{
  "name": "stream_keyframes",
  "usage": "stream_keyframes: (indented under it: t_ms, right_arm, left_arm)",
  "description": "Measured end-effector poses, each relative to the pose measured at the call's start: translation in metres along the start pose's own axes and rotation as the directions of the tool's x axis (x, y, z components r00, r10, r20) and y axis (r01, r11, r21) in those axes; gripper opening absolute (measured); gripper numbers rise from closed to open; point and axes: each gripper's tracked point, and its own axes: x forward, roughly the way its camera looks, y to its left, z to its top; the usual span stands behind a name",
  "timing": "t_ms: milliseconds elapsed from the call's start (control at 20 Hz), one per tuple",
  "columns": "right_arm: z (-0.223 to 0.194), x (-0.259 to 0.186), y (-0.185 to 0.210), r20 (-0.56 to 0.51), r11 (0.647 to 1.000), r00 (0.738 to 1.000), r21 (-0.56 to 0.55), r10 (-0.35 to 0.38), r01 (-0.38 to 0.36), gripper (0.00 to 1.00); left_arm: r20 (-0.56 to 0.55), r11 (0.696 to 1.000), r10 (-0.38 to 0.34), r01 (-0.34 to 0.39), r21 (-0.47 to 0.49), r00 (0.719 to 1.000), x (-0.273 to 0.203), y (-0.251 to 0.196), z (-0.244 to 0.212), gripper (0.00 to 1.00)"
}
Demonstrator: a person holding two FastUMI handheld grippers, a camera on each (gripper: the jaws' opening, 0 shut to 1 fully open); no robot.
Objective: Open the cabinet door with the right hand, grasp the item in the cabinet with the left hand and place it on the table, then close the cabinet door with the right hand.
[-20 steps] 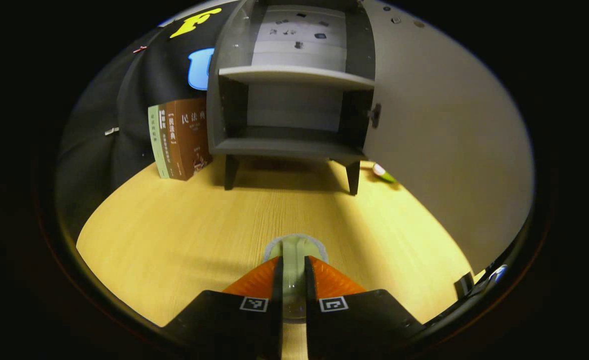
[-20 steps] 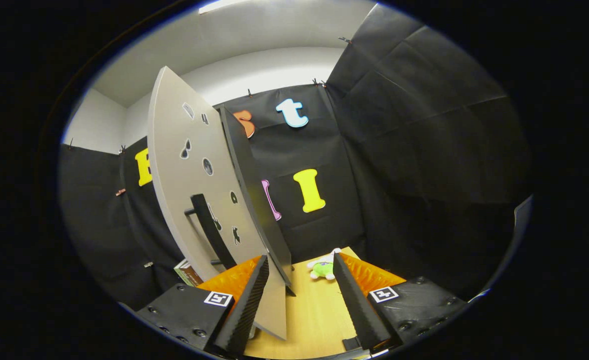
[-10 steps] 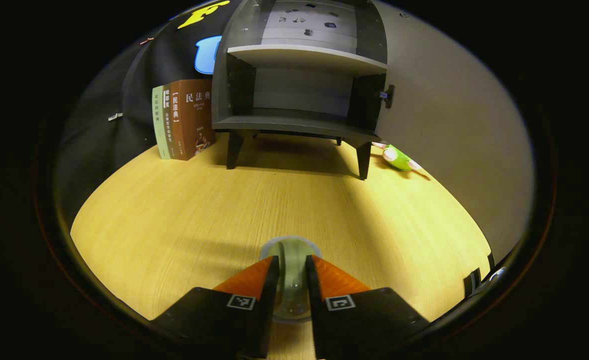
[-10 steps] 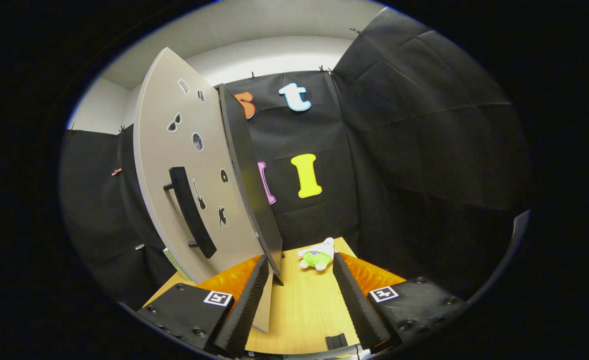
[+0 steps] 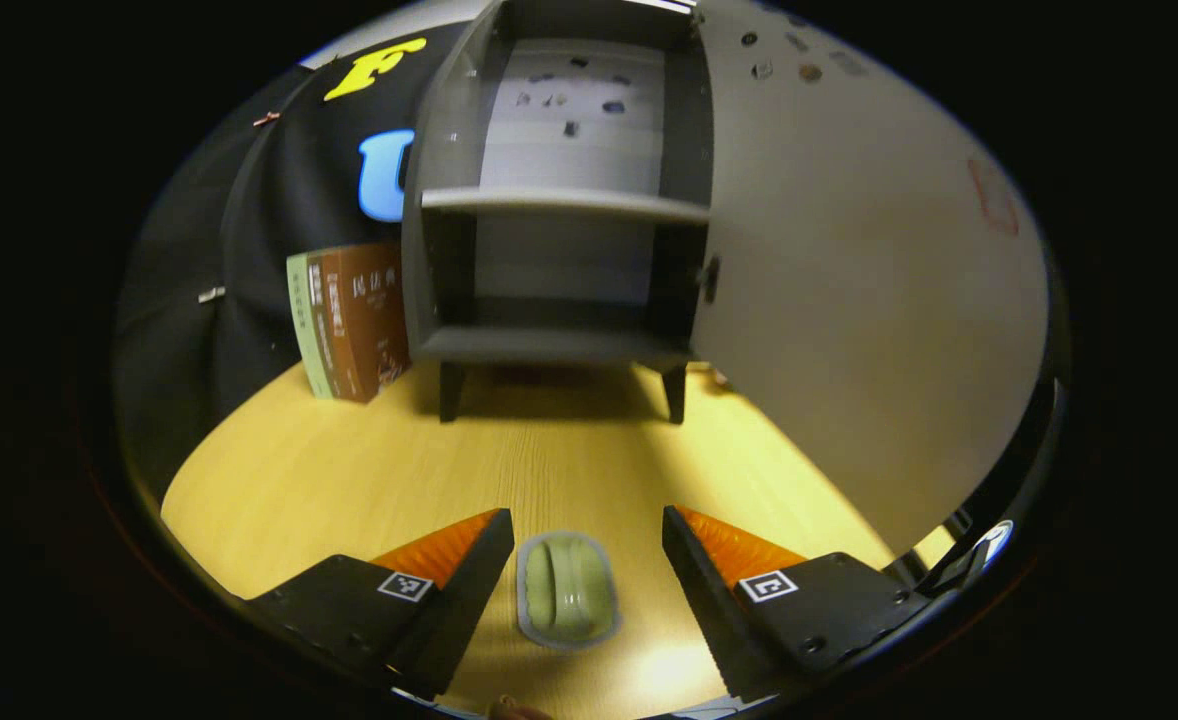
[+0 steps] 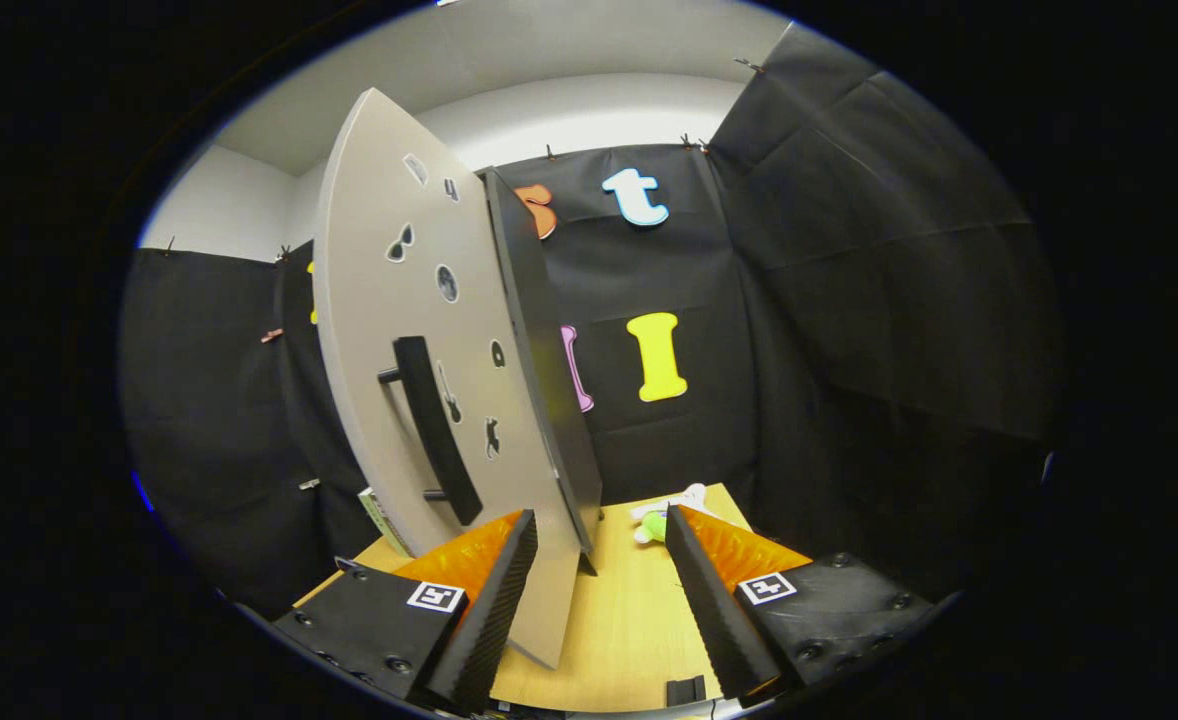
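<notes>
A small pale green dish-like item with a grey rim (image 5: 566, 591) lies on the wooden table (image 5: 349, 470). My left gripper (image 5: 581, 560) is open around it, a finger on each side and apart from it. Beyond stands the grey cabinet (image 5: 549, 230) on short legs, both shelves bare, its door (image 5: 869, 300) swung open to the right. In the right gripper view the door (image 6: 419, 330) stands edge-on with its dark bar handle (image 6: 436, 430) facing left. My right gripper (image 6: 599, 580) is open, with the door's lower edge between its fingers and neither finger pressing on it.
Several upright books (image 5: 349, 310) lean against the cabinet's left side. A green and white plush toy (image 6: 664, 510) lies on the table beyond the right gripper, near the black cloth wall. Bare table stretches left of the left gripper.
My left gripper opened and let go of the green dish, which now rests on the table. It also drew closer to the cabinet. My right gripper shifted slightly beside the door.
</notes>
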Motion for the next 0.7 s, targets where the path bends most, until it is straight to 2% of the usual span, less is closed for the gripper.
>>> stream_keyframes:
  t_ms: [150,250,300,350,400,450,500,550,650,700]
  right_arm:
    - [0.007,0.003,0.021,0.015,0.997,0.997,0.000,0.079,-0.079,0.84]
    - [0.014,0.008,0.037,0.026,0.991,0.991,0.000,0.131,-0.131,0.88]
    - [0.016,0.011,0.043,0.028,0.988,0.988,-0.010,0.154,-0.153,0.88]
    - [0.018,0.015,0.047,0.029,0.985,0.985,-0.024,0.170,-0.169,0.82]
    - [0.019,0.018,0.050,0.031,0.983,0.983,-0.040,0.182,-0.180,0.91]
    - [0.022,0.021,0.053,0.034,0.979,0.980,-0.054,0.198,-0.196,0.95]
    - [0.024,0.025,0.058,0.039,0.974,0.975,-0.059,0.221,-0.218,0.95]
    - [0.025,0.027,0.064,0.040,0.967,0.967,-0.057,0.250,-0.248,0.96]
    - [0.027,0.032,0.073,0.037,0.954,0.954,-0.055,0.297,-0.295,0.95]
    - [0.026,0.035,0.076,0.033,0.949,0.950,-0.062,0.312,-0.309,1.00]
  left_arm:
    - [0.196,0.999,-0.046,0.045,0.011,0.979,-0.039,-0.001,0.099,0.95]
    - [0.253,0.998,-0.064,0.055,0.044,0.965,-0.064,0.002,0.149,0.95]
    - [0.280,0.996,-0.074,0.060,0.059,0.957,-0.077,0.002,0.170,0.92]
    - [0.307,0.995,-0.090,0.072,0.070,0.948,-0.089,-0.002,0.191,0.97]
    - [0.337,0.994,-0.100,0.079,0.077,0.936,-0.103,-0.004,0.210,0.95]
    - [0.382,0.994,-0.098,0.072,0.081,0.919,-0.118,-0.003,0.231,0.95]
    - [0.418,0.994,-0.098,0.068,0.087,0.903,-0.132,-0.004,0.248,0.96]
    - [0.445,0.994,-0.096,0.064,0.088,0.890,-0.143,-0.004,0.261,0.92]
    - [0.485,0.995,-0.097,0.066,0.081,0.869,-0.162,-0.006,0.282,0.92]
    - [0.497,0.995,-0.098,0.071,0.072,0.862,-0.168,-0.007,0.288,0.92]
